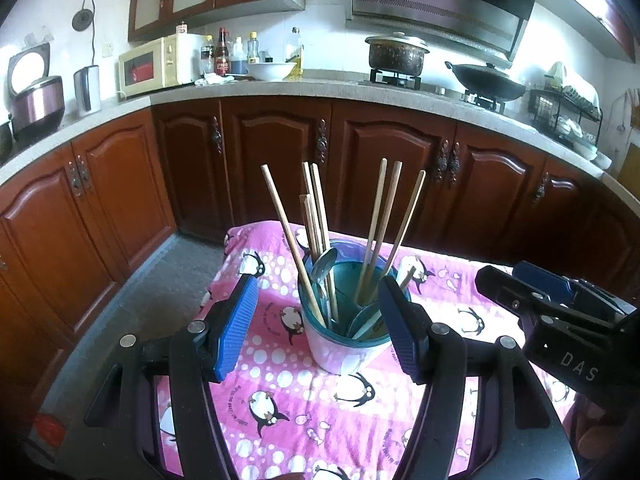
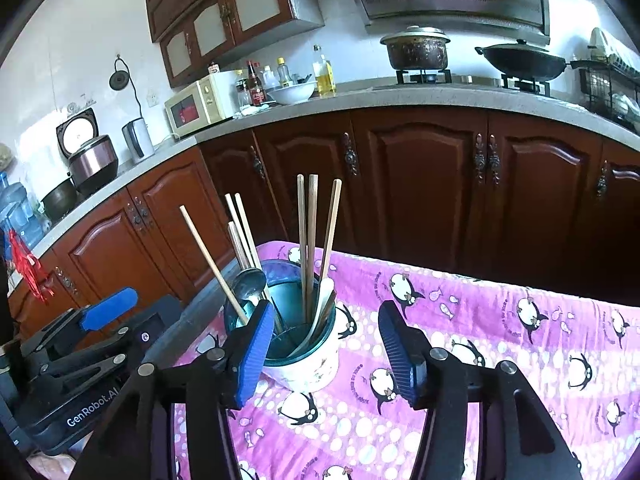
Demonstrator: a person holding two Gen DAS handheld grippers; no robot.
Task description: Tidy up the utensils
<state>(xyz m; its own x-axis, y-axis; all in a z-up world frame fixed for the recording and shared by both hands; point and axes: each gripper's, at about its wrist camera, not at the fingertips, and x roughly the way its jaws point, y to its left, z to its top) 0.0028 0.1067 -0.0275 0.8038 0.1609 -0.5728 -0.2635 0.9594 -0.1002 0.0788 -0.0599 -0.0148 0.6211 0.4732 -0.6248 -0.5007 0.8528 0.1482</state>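
The left gripper (image 1: pixel 318 330) and right gripper (image 2: pixel 326 354) hang nearest the lens, each with its blue pads spread apart and gripping nothing. Just beyond them the utensil holder (image 1: pixel 344 346) stands upright on the penguin cloth (image 1: pixel 280 408). It keeps chopsticks (image 1: pixel 384 224) and a metal spoon (image 1: pixel 324 266) upright, so the sorting looks finished.
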